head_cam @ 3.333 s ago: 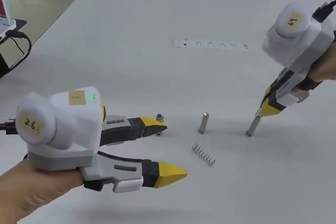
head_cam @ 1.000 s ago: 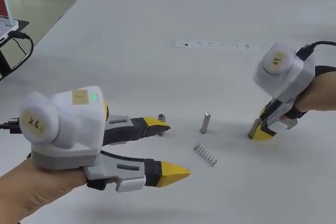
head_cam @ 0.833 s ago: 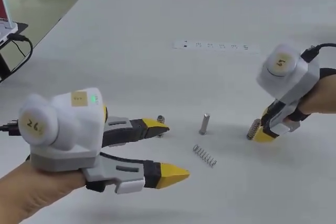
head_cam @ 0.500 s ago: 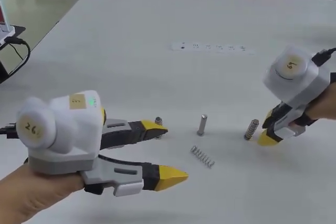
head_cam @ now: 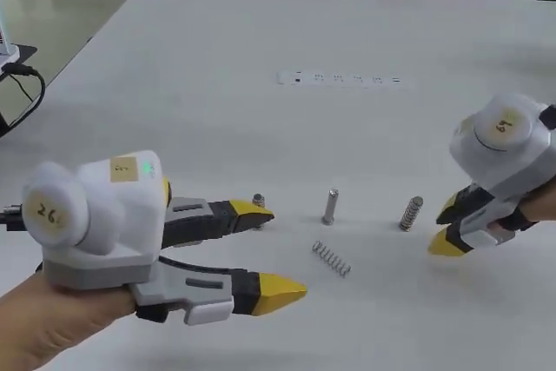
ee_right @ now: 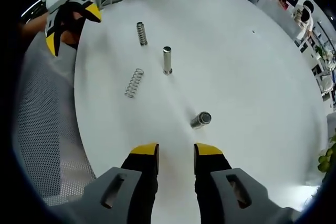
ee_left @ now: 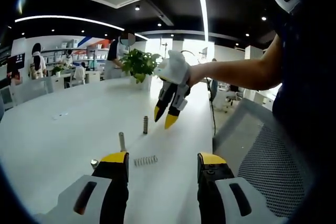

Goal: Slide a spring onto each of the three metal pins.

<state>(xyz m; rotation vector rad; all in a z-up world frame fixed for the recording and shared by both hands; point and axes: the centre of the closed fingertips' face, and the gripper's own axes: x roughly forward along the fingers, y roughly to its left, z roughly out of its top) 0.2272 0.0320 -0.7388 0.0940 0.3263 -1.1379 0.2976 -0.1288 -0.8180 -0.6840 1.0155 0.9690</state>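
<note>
Head view, nearest first.

1. Left gripper (head_cam: 289, 250): low over the white table (head_cam: 217, 102), pointing toward the person's right. Its jaws are spread wide with nothing between them. Its own view shows the same, with bare table in the gap.

2. Loose spring (head_cam: 331, 259): lies flat on the table just past the left gripper's lower jaw tip. It touches neither gripper and no pin.

3. A row of three pins runs left to right behind the loose spring.
 - Left pin (head_cam: 258, 202): stands right at the tip of the left gripper's upper jaw, which hides its lower part (I cannot tell whether it carries a spring).
 - Middle pin (head_cam: 330, 206): upright and bare, just behind the loose spring.
 - Right pin (head_cam: 416, 202): upright, with the fitted spring (head_cam: 409, 216) coiled around it down to the table.

4. Right gripper (head_cam: 440, 228): sits just beside the right pin on its right, not touching it. The jaws are parted and hold nothing. In the right gripper view there is a clear gap of table between the yellow tips.

5. Farthest: a white power strip (head_cam: 339, 78), lying flat, well apart from the pins.
</note>
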